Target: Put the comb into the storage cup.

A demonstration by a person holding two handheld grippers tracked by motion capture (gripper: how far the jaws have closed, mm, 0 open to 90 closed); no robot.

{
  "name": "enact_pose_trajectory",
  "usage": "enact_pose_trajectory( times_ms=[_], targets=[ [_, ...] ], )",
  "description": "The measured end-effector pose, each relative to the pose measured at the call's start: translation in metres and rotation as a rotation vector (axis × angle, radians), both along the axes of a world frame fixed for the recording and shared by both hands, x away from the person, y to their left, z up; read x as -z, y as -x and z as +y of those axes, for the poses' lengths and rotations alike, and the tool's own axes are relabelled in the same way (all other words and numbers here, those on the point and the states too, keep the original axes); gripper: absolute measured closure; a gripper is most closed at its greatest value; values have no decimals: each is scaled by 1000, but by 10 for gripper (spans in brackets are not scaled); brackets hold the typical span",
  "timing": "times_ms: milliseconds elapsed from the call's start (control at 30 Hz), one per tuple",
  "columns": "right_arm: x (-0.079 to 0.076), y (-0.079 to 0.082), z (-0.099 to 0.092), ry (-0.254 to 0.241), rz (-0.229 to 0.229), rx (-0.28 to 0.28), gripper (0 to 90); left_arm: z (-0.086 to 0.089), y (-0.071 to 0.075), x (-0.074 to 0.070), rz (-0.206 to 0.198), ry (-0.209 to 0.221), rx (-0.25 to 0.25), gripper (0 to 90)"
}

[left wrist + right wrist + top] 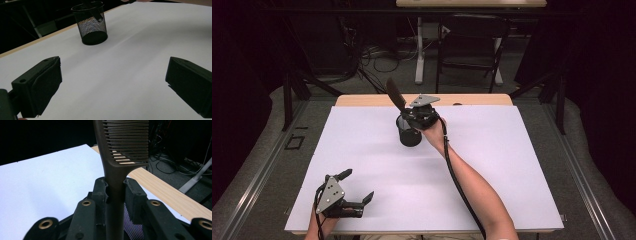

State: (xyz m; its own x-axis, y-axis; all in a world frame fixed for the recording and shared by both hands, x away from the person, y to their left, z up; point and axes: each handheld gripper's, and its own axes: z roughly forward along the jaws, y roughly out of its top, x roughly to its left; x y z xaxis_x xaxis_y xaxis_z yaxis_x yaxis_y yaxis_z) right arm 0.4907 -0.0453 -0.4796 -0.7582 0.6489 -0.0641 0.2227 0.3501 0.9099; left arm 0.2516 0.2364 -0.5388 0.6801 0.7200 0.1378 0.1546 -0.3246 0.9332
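Your right claw (412,114) is clamped on the comb (117,157) at its handle, teeth upward, directly over the cup (91,23) on the bench (512,165). By the look of it you're at the step of lowering the comb into the cup: next, keep the handle upright, ease it down, then release. Your left claw (358,186) rests wide and empty, well apart from the cup. The handle's lower end is hidden behind the jaws, so its depth in the cup is unclear.
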Motion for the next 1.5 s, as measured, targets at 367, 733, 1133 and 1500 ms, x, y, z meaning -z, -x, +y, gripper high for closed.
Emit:
enact_pose_trajectory(
  times_ms=[367, 733, 1133, 1500],
  targets=[
    [3, -1, 1, 11, 14, 2, 718, 0, 0, 0, 2, -1, 0, 7],
    [0, 5, 1, 21, 59, 24, 427, 0, 0, 0, 0, 0, -1, 7],
    [-9, 20, -8, 40, 101, -24, 171, 0, 0, 0, 2, 1, 0, 7],
    [-11, 34, -27, 39, 145, -66, 36, -1, -1, 1, 5, 0, 2, 7]
  ],
)
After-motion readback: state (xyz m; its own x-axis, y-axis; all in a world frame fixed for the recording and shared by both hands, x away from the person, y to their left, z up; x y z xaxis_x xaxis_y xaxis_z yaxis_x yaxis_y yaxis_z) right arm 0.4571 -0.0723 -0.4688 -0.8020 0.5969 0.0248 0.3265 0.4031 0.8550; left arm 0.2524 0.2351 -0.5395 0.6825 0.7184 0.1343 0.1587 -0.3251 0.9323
